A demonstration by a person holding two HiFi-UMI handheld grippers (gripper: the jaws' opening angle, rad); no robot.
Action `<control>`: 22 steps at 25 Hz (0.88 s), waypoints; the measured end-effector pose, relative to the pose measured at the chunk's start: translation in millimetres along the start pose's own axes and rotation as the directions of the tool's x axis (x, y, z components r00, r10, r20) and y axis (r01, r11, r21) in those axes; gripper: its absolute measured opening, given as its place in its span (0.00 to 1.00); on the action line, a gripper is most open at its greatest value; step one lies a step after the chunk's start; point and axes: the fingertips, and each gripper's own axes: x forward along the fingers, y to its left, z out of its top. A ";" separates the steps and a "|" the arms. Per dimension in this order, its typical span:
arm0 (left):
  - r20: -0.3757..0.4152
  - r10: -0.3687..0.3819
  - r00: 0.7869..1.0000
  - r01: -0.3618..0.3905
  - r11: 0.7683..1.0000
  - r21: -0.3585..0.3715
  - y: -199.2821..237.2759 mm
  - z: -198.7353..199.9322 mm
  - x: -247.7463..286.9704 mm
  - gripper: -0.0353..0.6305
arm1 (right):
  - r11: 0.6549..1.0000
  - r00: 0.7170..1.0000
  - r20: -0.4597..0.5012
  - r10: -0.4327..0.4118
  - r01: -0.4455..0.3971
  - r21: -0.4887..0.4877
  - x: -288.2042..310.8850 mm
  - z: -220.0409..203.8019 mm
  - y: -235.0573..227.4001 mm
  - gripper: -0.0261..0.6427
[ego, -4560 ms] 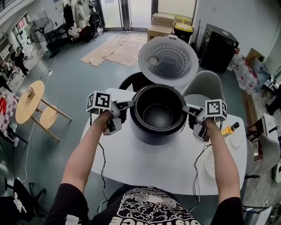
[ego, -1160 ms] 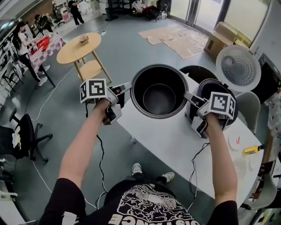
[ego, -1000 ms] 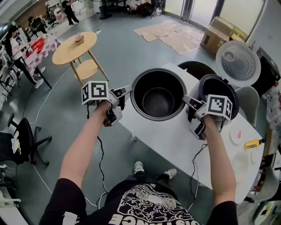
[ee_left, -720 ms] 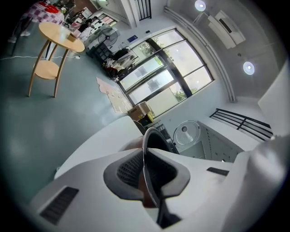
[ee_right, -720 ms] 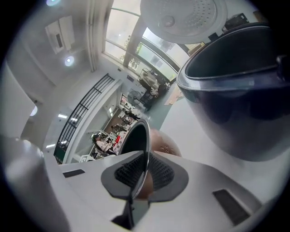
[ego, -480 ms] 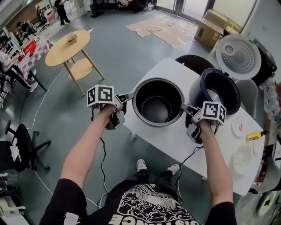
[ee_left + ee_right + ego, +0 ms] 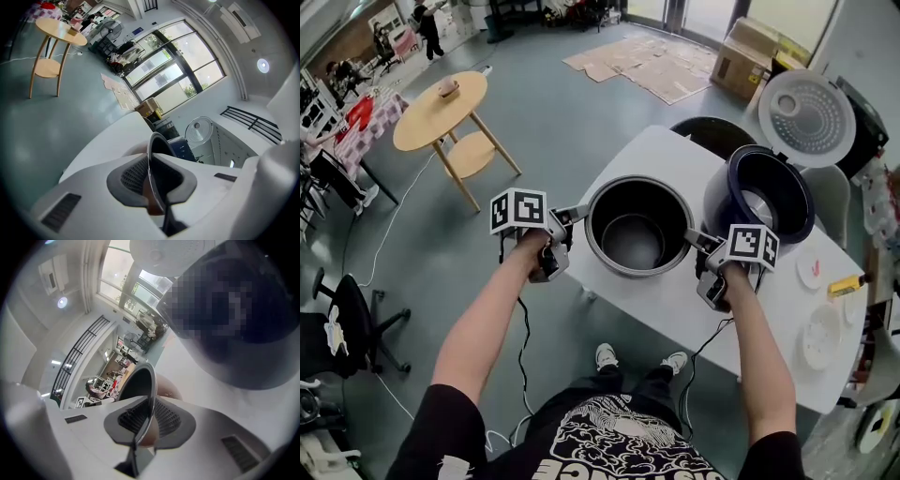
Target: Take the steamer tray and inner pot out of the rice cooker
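Table [image 7: 675, 302] overhead; close up, left claw [image 7: 153, 178] on inner pot [image 7: 155, 146]

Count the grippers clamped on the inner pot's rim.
2. The left gripper clamps the left rim of the inner pot; the right gripper clamps its right rim, beside the rice cooker. Neither is hidden.

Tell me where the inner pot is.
The inner pot is mid-frame in the head view, over the left end of the table, its rim held by the left gripper and right gripper, the rice cooker just right of it.
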 end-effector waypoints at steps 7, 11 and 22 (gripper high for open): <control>-0.041 0.051 0.998 -0.047 0.996 0.078 -1.2 5.3 3.8 0.11 | 0.996 0.999 -0.041 -0.028 0.024 -0.085 0.4 1.8 3.0 0.16; -0.063 0.111 0.992 -0.099 0.982 0.161 -2.0 6.8 1.1 0.11 | 0.988 0.996 -0.067 -0.067 0.057 -0.142 -3.6 2.7 4.1 0.17; 0.070 0.196 0.978 -0.207 0.901 0.381 -61.0 40.4 -10.9 0.10 | 0.939 0.998 -0.002 -0.062 0.058 -0.339 -24.0 47.5 52.8 0.17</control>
